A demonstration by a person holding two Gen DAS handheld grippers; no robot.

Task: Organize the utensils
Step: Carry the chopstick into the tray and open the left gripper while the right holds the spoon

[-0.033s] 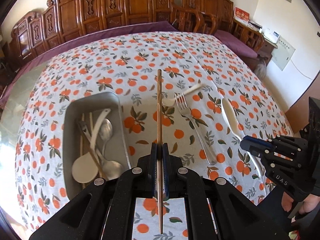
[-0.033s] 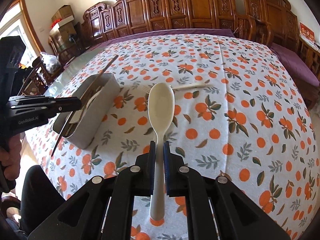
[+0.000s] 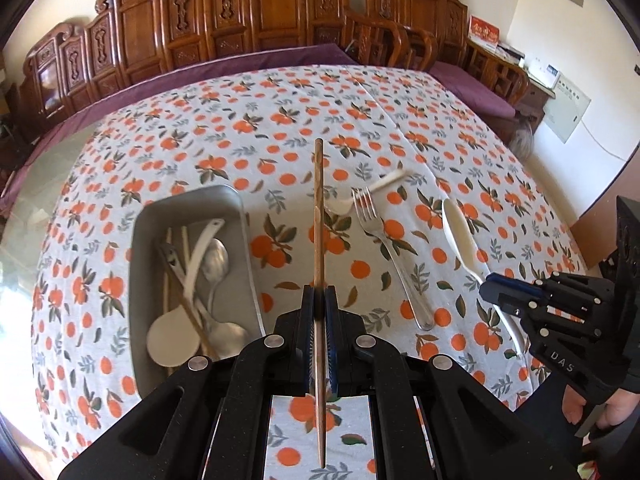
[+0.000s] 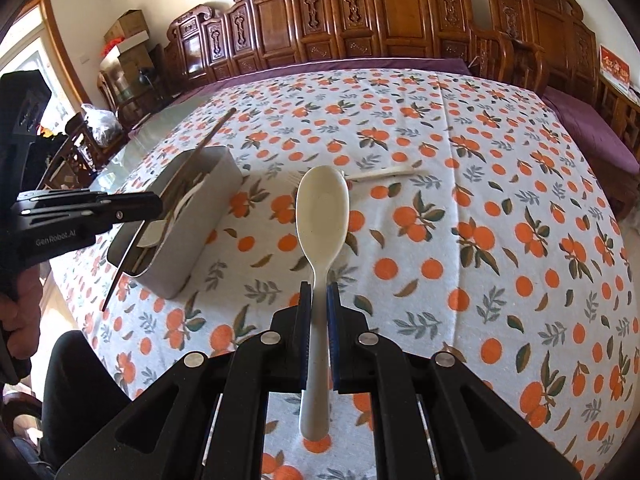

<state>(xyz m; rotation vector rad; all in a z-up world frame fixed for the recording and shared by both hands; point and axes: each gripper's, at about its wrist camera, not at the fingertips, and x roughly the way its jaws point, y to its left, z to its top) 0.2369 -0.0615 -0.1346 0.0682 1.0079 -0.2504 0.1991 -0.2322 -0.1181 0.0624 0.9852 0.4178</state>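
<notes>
Change since earlier frame: none visible; both grippers and all utensils sit as before.

Left gripper (image 3: 319, 332): clenched on a wooden chopstick (image 3: 318, 216), gripped below mid-length, held in the air just right of the metal tray (image 3: 192, 200). Light, stiff, thin; likely to pivot between the pads.

Right gripper (image 4: 319, 332): clamped on the neck of a white spoon (image 4: 322, 208), lifted, well right of the tray. Light, rigid, smooth; the handle is the sensible hold.

Fork (image 3: 390, 256): loose on the tablecloth (image 3: 460, 152), right of the tray; slick metal, take by the narrow handle.

Tray contents: spoons, chopsticks, a ladle.
</notes>
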